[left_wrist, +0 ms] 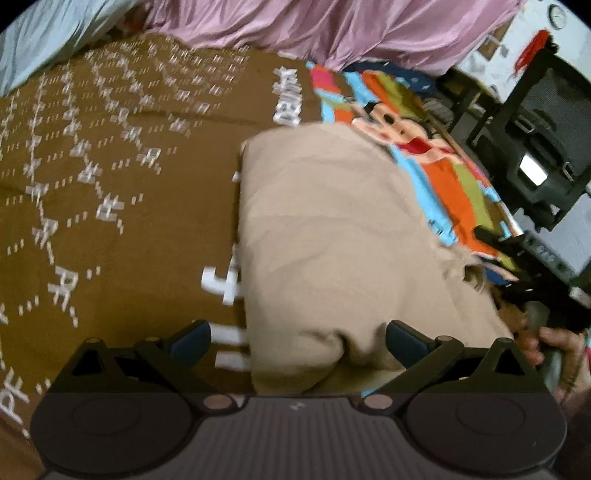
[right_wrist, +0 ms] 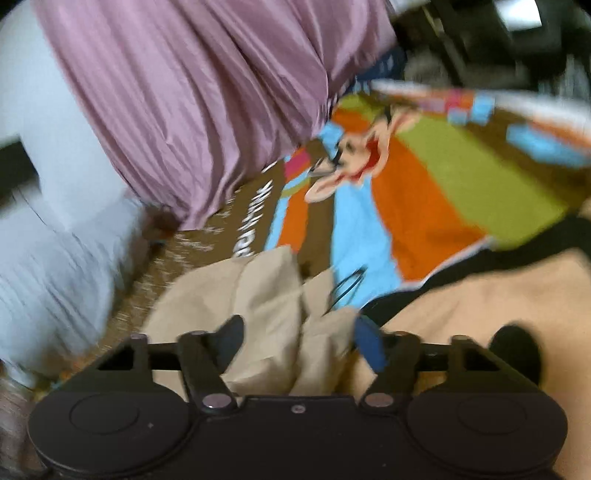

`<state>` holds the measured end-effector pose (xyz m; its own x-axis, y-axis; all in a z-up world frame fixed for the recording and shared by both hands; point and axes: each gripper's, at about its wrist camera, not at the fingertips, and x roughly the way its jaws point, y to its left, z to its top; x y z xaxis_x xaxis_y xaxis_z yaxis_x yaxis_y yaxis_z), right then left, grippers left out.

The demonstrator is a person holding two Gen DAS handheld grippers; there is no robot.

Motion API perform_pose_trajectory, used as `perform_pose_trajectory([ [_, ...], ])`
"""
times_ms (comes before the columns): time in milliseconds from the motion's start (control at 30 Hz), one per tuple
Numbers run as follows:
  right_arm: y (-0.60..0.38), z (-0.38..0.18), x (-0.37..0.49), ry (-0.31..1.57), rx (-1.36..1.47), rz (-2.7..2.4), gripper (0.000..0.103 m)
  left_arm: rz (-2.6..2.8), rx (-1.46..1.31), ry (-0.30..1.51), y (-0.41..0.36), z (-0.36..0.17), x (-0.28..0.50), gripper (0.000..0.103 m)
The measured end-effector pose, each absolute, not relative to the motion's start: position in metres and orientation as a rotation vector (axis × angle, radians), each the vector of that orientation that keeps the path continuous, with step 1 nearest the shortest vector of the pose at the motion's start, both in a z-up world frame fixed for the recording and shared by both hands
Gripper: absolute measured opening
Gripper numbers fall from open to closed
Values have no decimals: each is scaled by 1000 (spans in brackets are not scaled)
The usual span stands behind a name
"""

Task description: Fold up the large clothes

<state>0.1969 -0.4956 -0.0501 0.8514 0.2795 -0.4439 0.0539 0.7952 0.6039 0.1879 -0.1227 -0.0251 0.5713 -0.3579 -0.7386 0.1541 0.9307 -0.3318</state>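
Note:
A beige garment (left_wrist: 332, 236) lies folded into a long block on the brown patterned bedspread (left_wrist: 110, 184). My left gripper (left_wrist: 299, 338) is open, its fingers wide apart over the garment's near end, with a fold of cloth bulging between them. My right gripper (right_wrist: 299, 339) is open too, close above a creased end of the beige garment (right_wrist: 266, 302); it also shows in the left wrist view (left_wrist: 517, 258) at the garment's right edge. The right wrist view is blurred.
A bright cartoon-print blanket (left_wrist: 424, 147) lies right of the garment. Pink cloth (left_wrist: 332, 26) and pale blue cloth (left_wrist: 44, 37) are heaped at the far side. A black chair (left_wrist: 535, 140) stands beyond the bed edge on the right.

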Motion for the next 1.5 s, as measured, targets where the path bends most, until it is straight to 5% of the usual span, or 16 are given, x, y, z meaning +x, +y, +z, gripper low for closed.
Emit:
perform_pose_trajectory([
  [233, -486, -60, 230, 645, 590, 261, 101, -323, -296, 870, -113, -11, 232, 103],
  [533, -475, -70, 237, 680, 527, 253, 102, -337, -260, 997, -122, -47, 281, 103],
  [1500, -464, -73, 243, 715, 440, 229, 102, -430, -275, 973, -114, -56, 284, 103],
])
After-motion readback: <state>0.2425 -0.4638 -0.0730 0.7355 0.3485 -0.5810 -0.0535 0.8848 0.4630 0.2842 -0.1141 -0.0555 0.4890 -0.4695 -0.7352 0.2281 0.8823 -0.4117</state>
